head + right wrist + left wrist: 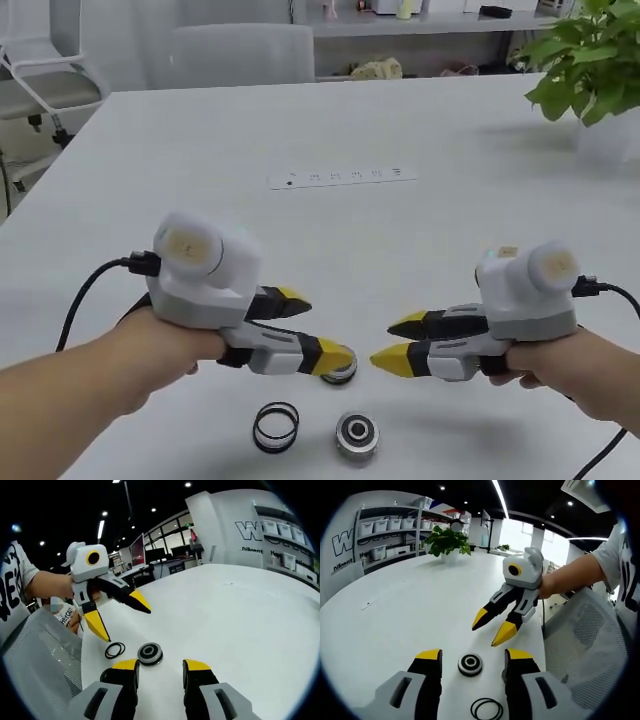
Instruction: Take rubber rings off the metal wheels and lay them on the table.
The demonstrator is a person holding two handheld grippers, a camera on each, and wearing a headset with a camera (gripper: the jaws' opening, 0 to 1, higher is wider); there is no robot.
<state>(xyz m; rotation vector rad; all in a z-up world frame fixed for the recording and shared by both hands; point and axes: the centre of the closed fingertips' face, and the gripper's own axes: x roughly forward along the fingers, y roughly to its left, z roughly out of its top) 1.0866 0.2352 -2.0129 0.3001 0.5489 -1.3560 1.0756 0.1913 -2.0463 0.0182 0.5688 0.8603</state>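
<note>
- Yellow-tipped left gripper [327,327], jaws parted and empty; a wheel [341,372] lies flat just under its lower tip
- Loose rubber rings [275,427] and a second wheel [357,436] by the desk [330,230] near edge
- Right gripper [384,342], parted and empty, points left, looks farther from that first wheel

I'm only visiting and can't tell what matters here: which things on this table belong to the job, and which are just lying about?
Part of the job:
rubber rings
metal wheel beside them
second wheel at the left gripper
right gripper

Just lying about:
power strip
potted plant
chair behind the table
</note>
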